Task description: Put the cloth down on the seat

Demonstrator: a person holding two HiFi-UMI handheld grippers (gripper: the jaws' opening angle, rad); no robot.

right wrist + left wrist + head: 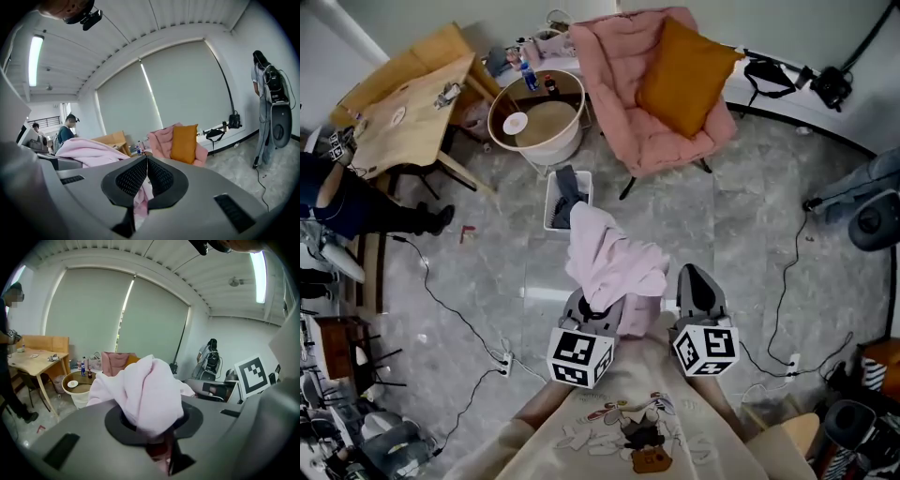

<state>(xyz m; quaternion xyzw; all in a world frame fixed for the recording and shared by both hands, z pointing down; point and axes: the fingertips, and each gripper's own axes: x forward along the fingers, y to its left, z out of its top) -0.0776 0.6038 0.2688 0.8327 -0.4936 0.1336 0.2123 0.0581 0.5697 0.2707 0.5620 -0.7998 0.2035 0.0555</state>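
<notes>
A pale pink cloth (pixel 609 258) is bunched up above the floor in front of me. My left gripper (pixel 592 307) is shut on a thick fold of it, and in the left gripper view the cloth (pixel 145 394) bulges out over the jaws. My right gripper (pixel 698 289) is beside it on the right; its pads meet at the tip with a thin strip of the cloth (pixel 140 200) pinched between them. The seat, a pink armchair (pixel 623 66) with an orange cushion (pixel 684 75), stands ahead, well apart from both grippers.
A white bin (pixel 551 202) with dark fabric sits on the floor just beyond the cloth. A round white tub table (pixel 572 141) and a wooden table (pixel 412 103) stand to the left, with a person (pixel 337 197) beside them. Cables run across the floor.
</notes>
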